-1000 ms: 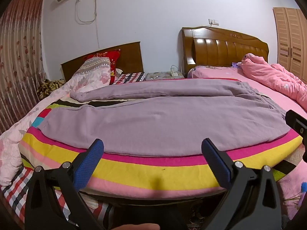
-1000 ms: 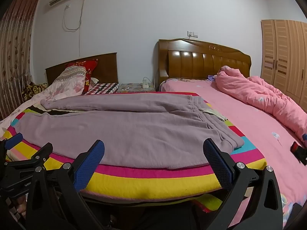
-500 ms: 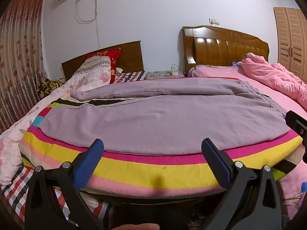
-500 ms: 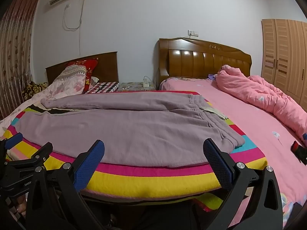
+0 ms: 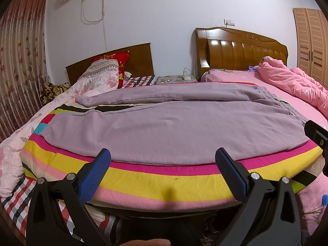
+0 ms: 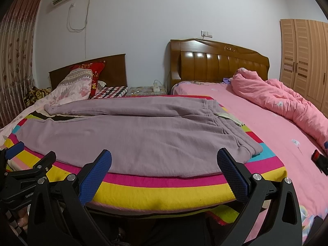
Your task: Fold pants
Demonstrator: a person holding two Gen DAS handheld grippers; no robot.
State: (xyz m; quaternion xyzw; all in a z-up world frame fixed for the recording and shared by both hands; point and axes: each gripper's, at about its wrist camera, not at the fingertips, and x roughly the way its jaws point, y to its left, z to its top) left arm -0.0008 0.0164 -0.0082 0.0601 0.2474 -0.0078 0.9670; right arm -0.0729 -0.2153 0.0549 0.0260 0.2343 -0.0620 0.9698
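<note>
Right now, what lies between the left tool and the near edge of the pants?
Only the striped blanket: its yellow and magenta bands separate the open left tool from the pants, clearest in the left wrist view.

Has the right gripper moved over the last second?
Barely. The right gripper, open, has crept slightly forward: the pants and wooden headboard sit marginally lower in its view than before.

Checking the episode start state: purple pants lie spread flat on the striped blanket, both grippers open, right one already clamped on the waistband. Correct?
Not quite. The right gripper is open and short of the purple pants, touching nothing; the right wrist view shows it. The pants do lie flat on the striped blanket, and the left gripper is open too.
</note>
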